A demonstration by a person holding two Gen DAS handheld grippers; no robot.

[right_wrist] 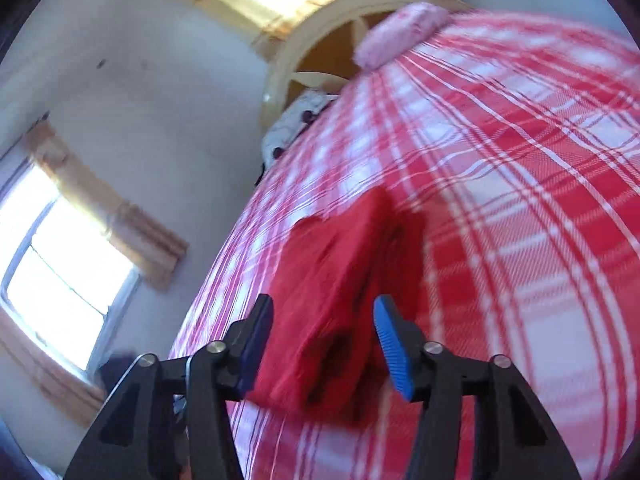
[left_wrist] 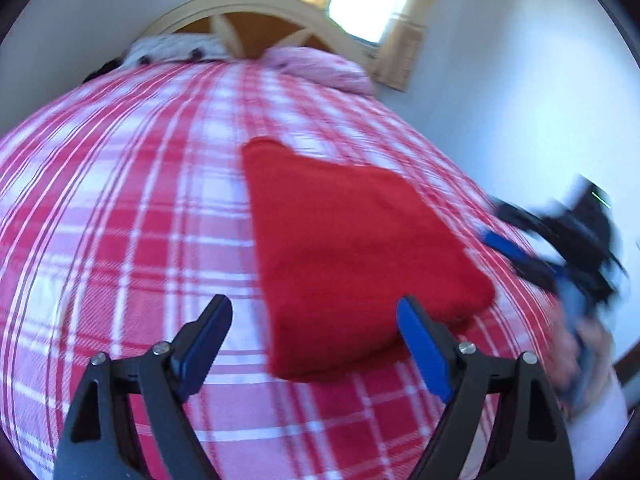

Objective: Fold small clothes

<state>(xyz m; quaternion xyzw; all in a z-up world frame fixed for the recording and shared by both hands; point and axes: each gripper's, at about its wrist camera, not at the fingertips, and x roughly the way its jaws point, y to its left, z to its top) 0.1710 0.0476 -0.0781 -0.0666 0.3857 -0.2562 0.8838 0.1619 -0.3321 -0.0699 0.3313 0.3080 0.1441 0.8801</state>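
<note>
A red folded garment point(left_wrist: 352, 248) lies flat on the red and white plaid bedspread point(left_wrist: 120, 220). My left gripper point(left_wrist: 316, 320) is open and empty, just above the garment's near edge. My right gripper point(left_wrist: 520, 256) shows blurred at the garment's right side in the left wrist view. In the right wrist view the garment point(right_wrist: 344, 288) lies in front of my right gripper point(right_wrist: 324, 320), which is open and empty, with the garment's near end showing between the fingers.
A pink pillow point(left_wrist: 320, 68) and a white spotted pillow point(left_wrist: 176, 50) lie at the cream headboard point(left_wrist: 248, 4). White walls and windows with wooden frames point(right_wrist: 60, 280) surround the bed. The bed's right edge point(left_wrist: 560, 320) is close to the garment.
</note>
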